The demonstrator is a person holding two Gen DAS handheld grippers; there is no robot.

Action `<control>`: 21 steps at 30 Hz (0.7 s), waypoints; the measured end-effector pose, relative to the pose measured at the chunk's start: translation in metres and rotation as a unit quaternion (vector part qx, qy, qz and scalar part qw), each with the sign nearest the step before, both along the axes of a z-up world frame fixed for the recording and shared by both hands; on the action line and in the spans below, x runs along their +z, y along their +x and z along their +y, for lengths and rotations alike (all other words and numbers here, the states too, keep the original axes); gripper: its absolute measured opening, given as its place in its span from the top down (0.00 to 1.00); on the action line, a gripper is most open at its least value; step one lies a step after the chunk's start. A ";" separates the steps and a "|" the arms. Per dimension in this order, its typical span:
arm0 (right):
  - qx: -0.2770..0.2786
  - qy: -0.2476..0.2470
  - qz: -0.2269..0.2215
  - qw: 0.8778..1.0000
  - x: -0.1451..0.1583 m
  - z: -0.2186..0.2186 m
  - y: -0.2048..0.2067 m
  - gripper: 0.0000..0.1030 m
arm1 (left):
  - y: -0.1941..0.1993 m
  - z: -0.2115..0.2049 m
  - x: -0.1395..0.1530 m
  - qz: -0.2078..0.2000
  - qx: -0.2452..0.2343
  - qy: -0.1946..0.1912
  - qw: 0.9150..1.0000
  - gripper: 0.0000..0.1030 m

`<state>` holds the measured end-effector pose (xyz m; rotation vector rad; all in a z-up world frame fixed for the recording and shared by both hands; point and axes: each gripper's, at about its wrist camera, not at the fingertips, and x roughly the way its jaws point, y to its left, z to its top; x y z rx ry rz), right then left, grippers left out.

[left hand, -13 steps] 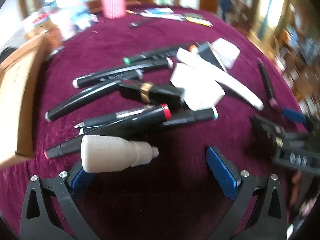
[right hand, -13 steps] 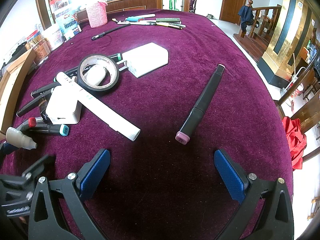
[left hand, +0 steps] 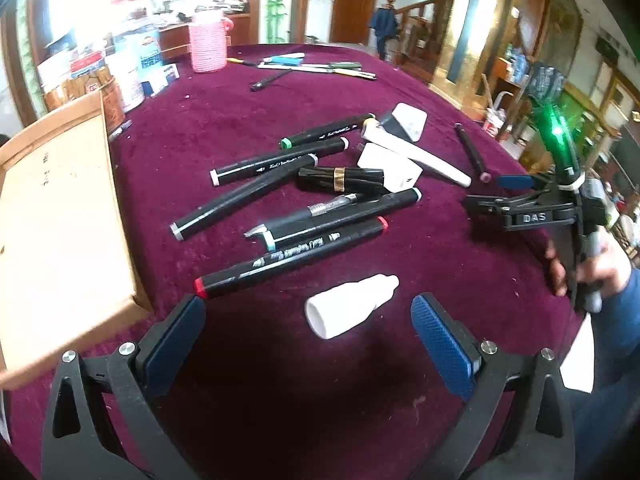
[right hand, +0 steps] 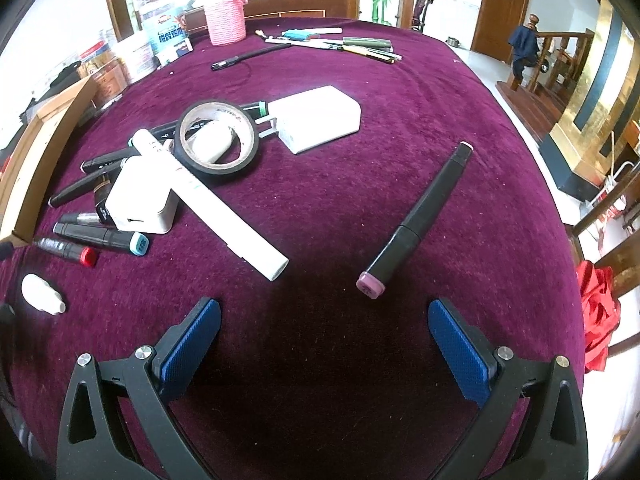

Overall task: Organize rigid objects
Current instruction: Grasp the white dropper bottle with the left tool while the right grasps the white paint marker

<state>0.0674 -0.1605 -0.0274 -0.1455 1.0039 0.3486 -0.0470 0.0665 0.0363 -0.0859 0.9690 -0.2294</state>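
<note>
A small white dropper bottle [left hand: 348, 306] lies on its side on the purple cloth, loose between the fingers of my left gripper [left hand: 308, 312], which stands wide open. Beyond it lie several black markers [left hand: 292, 256] and a black pen with a gold band [left hand: 340, 178]. My right gripper [right hand: 324, 312] is also wide open and empty above bare cloth. Just ahead of its right finger is a black marker with a mauve cap [right hand: 416, 216], and ahead on the left a long white tube [right hand: 212, 200]. The left wrist view shows the right gripper [left hand: 492, 192] from the side, held by a hand.
A wooden tray [left hand: 60, 220] borders the left side. A black tape roll [right hand: 218, 136], a white charger [right hand: 316, 116] and a white adapter block [right hand: 140, 200] sit among the markers. A pink woven cup [right hand: 225, 20], tins and more pens [right hand: 340, 44] stand far back. The table edge curves off on the right.
The left gripper has drawn back and swung, so the white bottle, earlier against its left finger, now lies apart on the cloth between the fingers. The right gripper has barely moved.
</note>
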 end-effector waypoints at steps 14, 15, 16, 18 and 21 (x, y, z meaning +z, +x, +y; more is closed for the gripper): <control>0.034 0.033 0.012 0.999 0.006 -0.006 0.004 0.02 | -0.006 -0.024 0.000 -0.034 -0.177 0.038 0.983 0.31; 0.040 0.046 0.014 0.998 0.009 -0.011 0.003 0.01 | -0.007 -0.025 -0.001 -0.029 -0.185 0.037 0.982 0.31; 0.045 0.053 0.011 0.998 0.013 -0.014 0.001 0.01 | -0.007 -0.027 -0.001 -0.025 -0.190 0.042 0.981 0.31; 0.062 0.049 -0.009 0.997 0.022 -0.018 -0.005 0.01 | -0.005 -0.030 -0.003 -0.019 -0.198 0.055 0.979 0.31; 0.092 0.049 -0.038 0.994 0.035 -0.021 -0.015 0.02 | -0.003 -0.031 -0.005 -0.015 -0.202 0.060 0.977 0.31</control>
